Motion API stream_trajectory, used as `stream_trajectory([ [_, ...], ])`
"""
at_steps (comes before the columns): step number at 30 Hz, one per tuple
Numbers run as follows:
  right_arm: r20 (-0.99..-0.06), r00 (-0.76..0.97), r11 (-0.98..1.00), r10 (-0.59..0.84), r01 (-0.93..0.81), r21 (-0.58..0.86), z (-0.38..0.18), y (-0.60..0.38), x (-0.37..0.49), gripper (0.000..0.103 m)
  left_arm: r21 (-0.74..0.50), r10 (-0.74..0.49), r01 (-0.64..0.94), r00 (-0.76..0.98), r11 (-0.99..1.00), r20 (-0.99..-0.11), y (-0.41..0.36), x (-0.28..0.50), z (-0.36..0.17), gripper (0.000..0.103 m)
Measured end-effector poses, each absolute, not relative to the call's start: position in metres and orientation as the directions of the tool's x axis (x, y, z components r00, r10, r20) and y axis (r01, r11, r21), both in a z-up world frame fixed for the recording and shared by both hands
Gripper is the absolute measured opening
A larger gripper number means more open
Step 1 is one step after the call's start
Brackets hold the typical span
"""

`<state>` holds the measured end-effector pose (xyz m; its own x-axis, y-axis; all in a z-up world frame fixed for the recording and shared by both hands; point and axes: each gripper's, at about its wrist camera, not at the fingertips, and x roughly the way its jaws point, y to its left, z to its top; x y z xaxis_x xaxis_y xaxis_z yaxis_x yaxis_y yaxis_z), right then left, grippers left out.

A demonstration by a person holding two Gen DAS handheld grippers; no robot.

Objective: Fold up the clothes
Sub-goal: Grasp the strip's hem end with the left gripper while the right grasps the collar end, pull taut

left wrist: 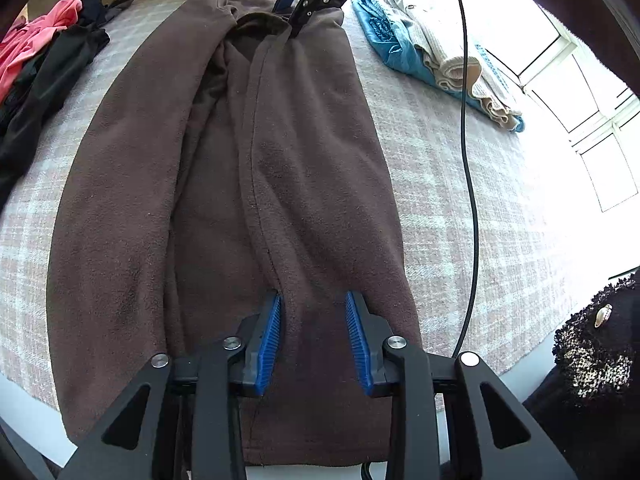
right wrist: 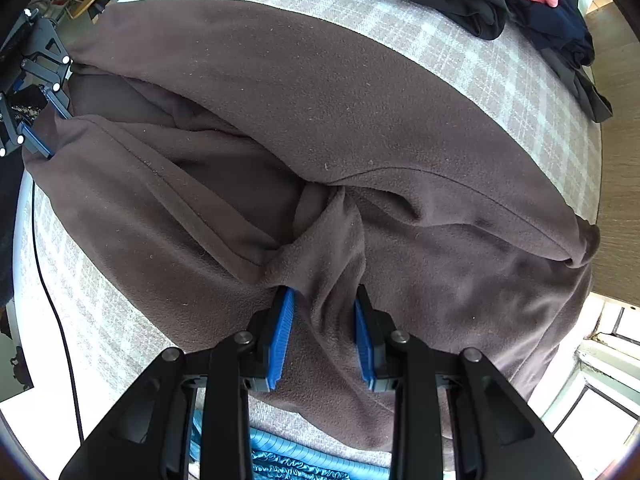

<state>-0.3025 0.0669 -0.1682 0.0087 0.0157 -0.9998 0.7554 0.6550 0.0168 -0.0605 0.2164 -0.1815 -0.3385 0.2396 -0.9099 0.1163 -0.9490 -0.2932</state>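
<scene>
Garment: brown fleece garment [left wrist: 304, 152], spread lengthwise across the checked bed cover [left wrist: 452, 184], filling the middle of both wrist views; one long side already laid inward, its hemmed edge running down the centre.
Left gripper [left wrist: 314, 340]: bottom centre of the left view, jaws parted, blue pads [left wrist: 270, 344] standing either side of the flap's lower end without pinching it; probably just let go so the flap lies flat.
Right gripper [right wrist: 324, 332]: bottom centre of the right view, pointing down on the collar end; jaws apart, a raised ridge of fleece between the pads, not visibly squeezed.
Same tool from afar: right gripper at top centre of the left view, tips at the neckline.
Reason for placement: one claw at each end of the same edge, to carry the fold over evenly.
Stage, as a guess: lengthwise fold laid, crosswise fold not yet done.
Unfolded pile: pink and black clothes [left wrist: 44, 52], upper left of the left view.
Finished stack: cream and teal folded items [left wrist: 436, 56], upper right, kept well apart from the work.
Cable [left wrist: 466, 120]: trailing down the right side, clear of the fleece.
</scene>
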Motion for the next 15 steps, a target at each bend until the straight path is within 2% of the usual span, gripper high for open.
stream_trajectory([
  [2,-1.0,0.014,0.651,0.015,0.759,0.021,-0.167,0.062,-0.304,0.029,-0.296,0.241,0.11,-0.355,-0.949,-0.903,0.22,-0.063,-0.185,0.034],
  [3,-1.0,0.013,0.652,0.014,0.758,0.019,-0.166,0.059,-0.306,0.029,-0.288,0.235,0.097,-0.363,-0.953,-0.902,0.227,-0.068,-0.187,0.018],
  [4,-1.0,0.012,0.654,0.013,0.756,0.018,-0.165,0.056,-0.308,0.029,-0.287,0.235,0.094,-0.369,-0.953,-0.899,0.23,-0.072,-0.188,0.007],
  [6,-1.0,0.002,0.659,0.015,0.752,0.011,-0.161,0.065,-0.304,0.025,-0.308,0.249,0.108,-0.375,-0.945,-0.893,0.228,-0.073,-0.188,0.007],
  [8,-1.0,-0.005,0.658,0.024,0.753,0.012,-0.156,0.084,-0.299,0.015,-0.344,0.279,0.106,-0.393,-0.933,-0.876,0.223,-0.07,-0.183,0.007],
  [15,-0.996,-0.013,0.667,0.084,0.743,0.047,-0.134,0.099,-0.293,0.012,-0.475,0.406,0.043,-0.454,-0.879,-0.793,0.229,-0.064,-0.152,0.007],
])
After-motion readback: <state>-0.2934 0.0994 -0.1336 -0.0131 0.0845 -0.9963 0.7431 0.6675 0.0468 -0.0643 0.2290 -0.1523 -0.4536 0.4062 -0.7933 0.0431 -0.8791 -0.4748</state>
